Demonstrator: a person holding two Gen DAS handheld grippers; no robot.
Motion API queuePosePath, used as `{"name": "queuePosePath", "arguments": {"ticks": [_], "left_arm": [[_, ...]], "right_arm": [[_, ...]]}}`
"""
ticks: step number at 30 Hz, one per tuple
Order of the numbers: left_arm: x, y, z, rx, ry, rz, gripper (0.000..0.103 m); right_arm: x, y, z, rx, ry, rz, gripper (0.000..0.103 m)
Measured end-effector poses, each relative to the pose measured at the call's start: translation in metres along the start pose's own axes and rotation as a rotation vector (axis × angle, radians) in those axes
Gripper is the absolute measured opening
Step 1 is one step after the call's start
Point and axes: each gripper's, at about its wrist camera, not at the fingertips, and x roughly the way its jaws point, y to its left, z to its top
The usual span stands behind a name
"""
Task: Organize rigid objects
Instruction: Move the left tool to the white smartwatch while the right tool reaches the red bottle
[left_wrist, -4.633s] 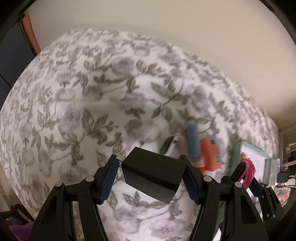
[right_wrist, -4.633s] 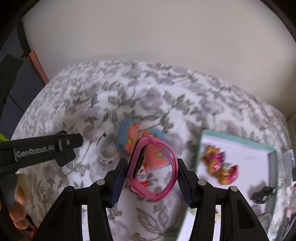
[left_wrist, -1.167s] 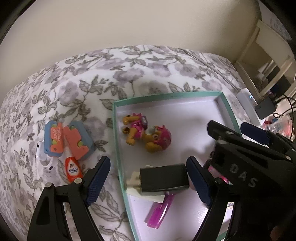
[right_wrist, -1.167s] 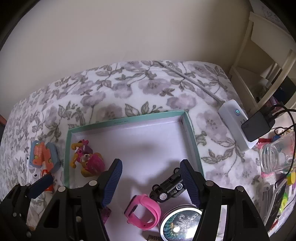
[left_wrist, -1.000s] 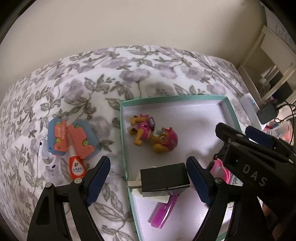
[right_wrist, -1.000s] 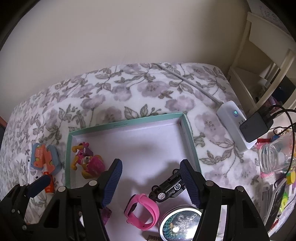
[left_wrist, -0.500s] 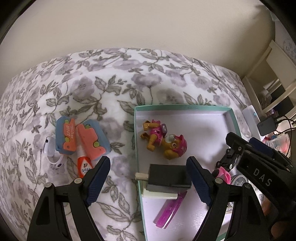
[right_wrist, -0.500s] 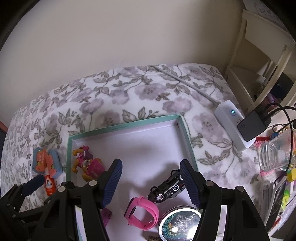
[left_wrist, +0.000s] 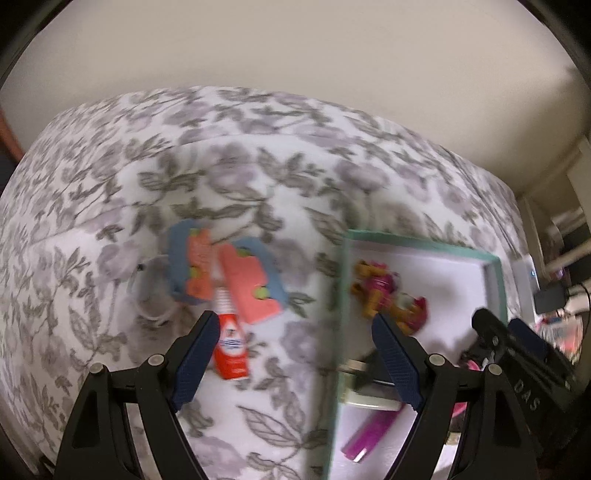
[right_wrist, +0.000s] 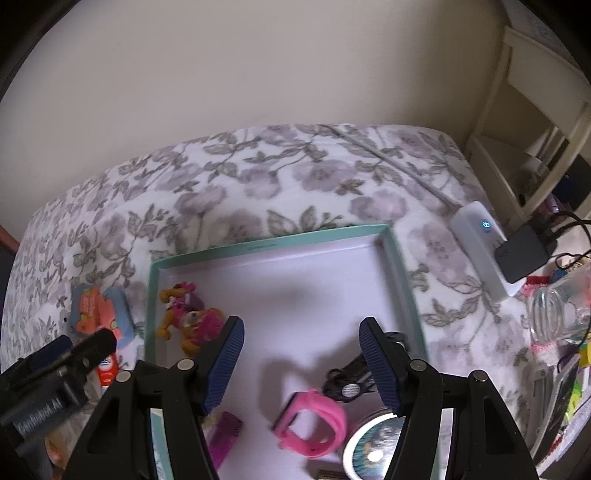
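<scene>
Floral bedspread (right_wrist: 258, 184), one teal tray (right_wrist: 266, 245)

Your tray (right_wrist: 271, 243) sits on the bedspread (right_wrist: 258, 173); figurine (right_wrist: 190, 319), watch (right_wrist: 310, 421), toy car (right_wrist: 349, 373) inside. Tube (left_wrist: 229, 341) and carded packs (left_wrist: 221, 275) lie left of it.

The right claw's finger (right_wrist: 380, 369) half hides the toy car (right_wrist: 347, 384).
</scene>
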Motion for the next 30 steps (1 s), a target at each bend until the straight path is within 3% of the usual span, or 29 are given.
{"name": "queuePosePath", "arguments": {"ticks": [1,3,5,9,22,30], "left_arm": [[0.000,0.005,0.001,-0.015,0.001,0.004,0.085],[0.001,0.020,0.004,-0.058,0.012,0.003,0.085],[0.001,0.033,0.007,-0.097,0.016,-0.004,0.085],[-0.003,0.061,0.013,-0.163,0.001,0.010,0.095],[-0.013,0.139,0.022,-0.300,-0.014,0.048,0.095],[-0.010,0.155,0.022,-0.309,0.012,0.037,0.095]], "right_arm": [[0.001,0.004,0.000,-0.006,0.000,0.003,0.079],[0.001,0.015,-0.001,-0.028,-0.007,0.012,0.086],[0.001,0.026,-0.002,-0.051,-0.008,0.018,0.086],[0.003,0.046,-0.004,-0.093,-0.008,0.023,0.090],[0.000,0.119,-0.016,-0.200,-0.024,0.116,0.090],[0.004,0.154,-0.025,-0.248,-0.029,0.186,0.090]]}}
